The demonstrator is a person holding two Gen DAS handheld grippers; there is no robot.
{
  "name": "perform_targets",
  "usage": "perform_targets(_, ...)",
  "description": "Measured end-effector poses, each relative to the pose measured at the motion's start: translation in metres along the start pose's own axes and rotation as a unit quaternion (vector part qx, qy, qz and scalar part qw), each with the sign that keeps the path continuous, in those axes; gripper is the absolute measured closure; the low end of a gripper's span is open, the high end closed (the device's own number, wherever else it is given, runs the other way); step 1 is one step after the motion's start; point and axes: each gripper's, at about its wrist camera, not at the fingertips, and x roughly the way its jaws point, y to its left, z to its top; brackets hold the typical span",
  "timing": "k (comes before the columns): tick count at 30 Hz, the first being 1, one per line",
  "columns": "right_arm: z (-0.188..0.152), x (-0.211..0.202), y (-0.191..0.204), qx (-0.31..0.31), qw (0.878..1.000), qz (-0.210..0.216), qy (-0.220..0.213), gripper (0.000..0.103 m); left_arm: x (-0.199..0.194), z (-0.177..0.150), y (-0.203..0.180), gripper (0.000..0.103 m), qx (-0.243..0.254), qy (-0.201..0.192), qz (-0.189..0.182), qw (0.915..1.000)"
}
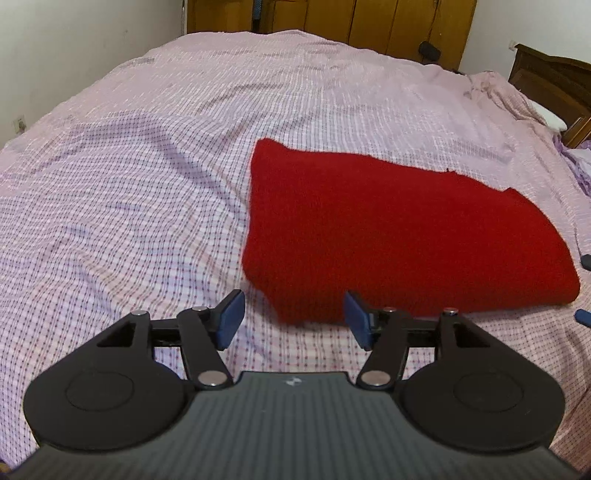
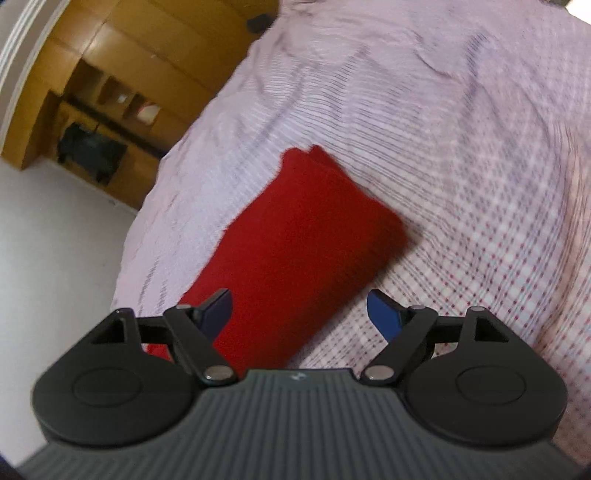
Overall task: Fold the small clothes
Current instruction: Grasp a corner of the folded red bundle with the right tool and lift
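A red knit garment (image 1: 399,236) lies folded into a flat block on the pink checked bedsheet (image 1: 147,206). My left gripper (image 1: 293,319) is open and empty, just in front of the garment's near left corner, above the sheet. In the right wrist view the same red garment (image 2: 295,251) lies ahead and under my right gripper (image 2: 299,315), which is open and empty over its near end. The right gripper's blue tips (image 1: 583,315) show at the right edge of the left wrist view.
The bed (image 2: 461,129) fills most of both views. A wooden wardrobe (image 1: 369,22) stands behind it, a wooden headboard (image 1: 554,85) and white pillow (image 1: 550,118) at the far right. Purple fabric (image 1: 576,162) lies at the right edge. The bed's edge and white floor (image 2: 55,240) show left.
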Motion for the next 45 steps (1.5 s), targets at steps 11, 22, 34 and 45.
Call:
perform_targets(11,-0.001,0.045,-0.015,0.004,0.998,0.006,-0.069,0.019,0.015,-0.003,0.007,0.038,-0.02,0.017,0.018,0.9995)
perform_targets(22,-0.002,0.069,-0.016,-0.036,0.995,0.025,-0.091,0.012,0.033,0.0,0.003,0.038,-0.019,0.031,0.039,0.9986)
perform_targets(34,0.015,0.08,-0.017,-0.014,0.994,0.042,-0.095,0.038,0.035,0.0,0.001,0.037,-0.016,0.033,0.047,0.9982)
perform_targets(45,0.017,0.06,0.001,-0.079,0.989,0.069,-0.109,0.07,0.02,-0.001,0.005,0.037,-0.014,0.02,0.05,0.9984)
